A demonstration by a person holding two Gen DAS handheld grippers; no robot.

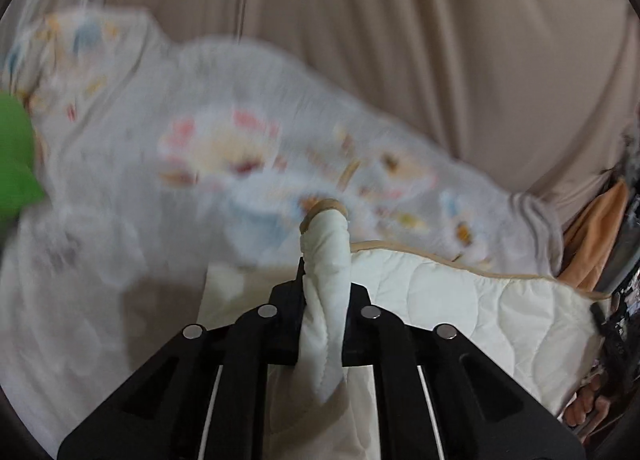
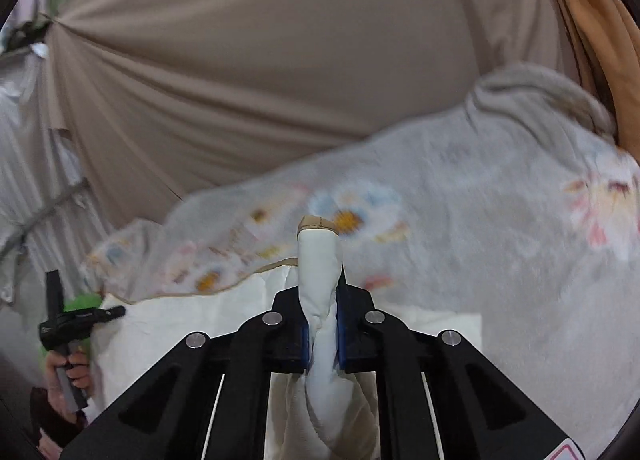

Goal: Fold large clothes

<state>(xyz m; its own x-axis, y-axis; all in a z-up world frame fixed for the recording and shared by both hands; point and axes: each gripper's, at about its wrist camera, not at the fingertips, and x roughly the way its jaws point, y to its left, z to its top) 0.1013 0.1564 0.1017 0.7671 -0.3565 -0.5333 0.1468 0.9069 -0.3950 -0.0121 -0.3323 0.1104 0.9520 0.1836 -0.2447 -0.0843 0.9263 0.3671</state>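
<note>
A large quilted blanket, cream on one side [image 1: 460, 296] and grey with a flower print on the other [image 1: 224, 131], hangs spread between my two grippers. My left gripper [image 1: 326, 284] is shut on a bunched corner of it with tan piping [image 1: 325, 207]. My right gripper [image 2: 320, 292] is shut on another bunched corner [image 2: 318, 244]. The printed side [image 2: 460, 227] drapes beyond it, blurred. In the right wrist view the left gripper [image 2: 76, 320] and the hand holding it show at the lower left.
A beige curtain [image 1: 400, 39] fills the background in the left wrist view, and it also shows in the right wrist view [image 2: 240, 59]. An orange cloth [image 2: 592, 27] hangs at the right. A green object [image 1: 16, 155] is at the left edge.
</note>
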